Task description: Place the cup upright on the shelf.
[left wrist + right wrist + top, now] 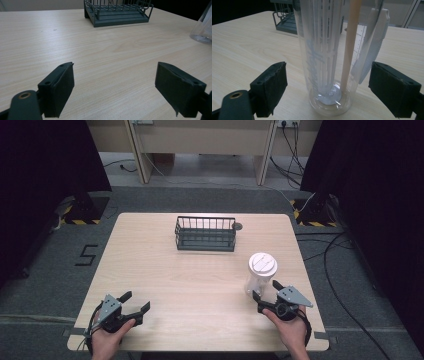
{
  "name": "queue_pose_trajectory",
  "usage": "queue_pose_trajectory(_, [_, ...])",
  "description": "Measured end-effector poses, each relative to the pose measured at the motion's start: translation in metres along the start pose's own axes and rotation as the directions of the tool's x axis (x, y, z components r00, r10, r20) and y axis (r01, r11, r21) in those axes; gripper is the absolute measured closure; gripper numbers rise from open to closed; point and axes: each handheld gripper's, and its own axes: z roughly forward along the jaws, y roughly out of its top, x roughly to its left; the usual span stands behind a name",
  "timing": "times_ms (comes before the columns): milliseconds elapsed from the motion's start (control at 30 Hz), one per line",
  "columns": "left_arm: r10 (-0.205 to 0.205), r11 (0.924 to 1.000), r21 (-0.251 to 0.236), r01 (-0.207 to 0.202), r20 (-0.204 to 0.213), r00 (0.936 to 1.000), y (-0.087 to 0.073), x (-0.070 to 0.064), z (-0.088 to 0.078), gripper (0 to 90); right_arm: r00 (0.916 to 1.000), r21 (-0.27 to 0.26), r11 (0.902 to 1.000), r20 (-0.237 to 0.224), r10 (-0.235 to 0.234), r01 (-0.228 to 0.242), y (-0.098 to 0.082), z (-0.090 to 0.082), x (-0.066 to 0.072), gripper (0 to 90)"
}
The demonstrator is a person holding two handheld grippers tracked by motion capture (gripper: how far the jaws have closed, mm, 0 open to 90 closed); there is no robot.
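light wood desk [200,280] carries a dark wire basket [205,233] at far centre and a clear plastic tumbler [260,273] with white lid, upright, at near right. right gripper [267,295] sits just beside the tumbler's near side, fingers [272,87] spread to either side of its base, not touching. left gripper [135,302] rests at near left, fingers [58,91] spread over bare desk.
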Motion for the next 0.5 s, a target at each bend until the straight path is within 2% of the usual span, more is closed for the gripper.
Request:
queue_pose_trajectory(200, [-0.001,1.0000,-0.001,0.001,0.002,1.0000,0.000,0.000,0.000,15.3,1.0000,0.011,0.9999,0.007,-0.005,0.005,0.001,0.016,-0.003,15.6])
queue_pose_trajectory(500, [-0.001,1.0000,-0.001,0.001,0.004,1.0000,0.000,0.000,0.001,15.3,0.9999,0.014,0.9999,0.013,-0.009,0.008,0.002,0.030,-0.005,15.2])
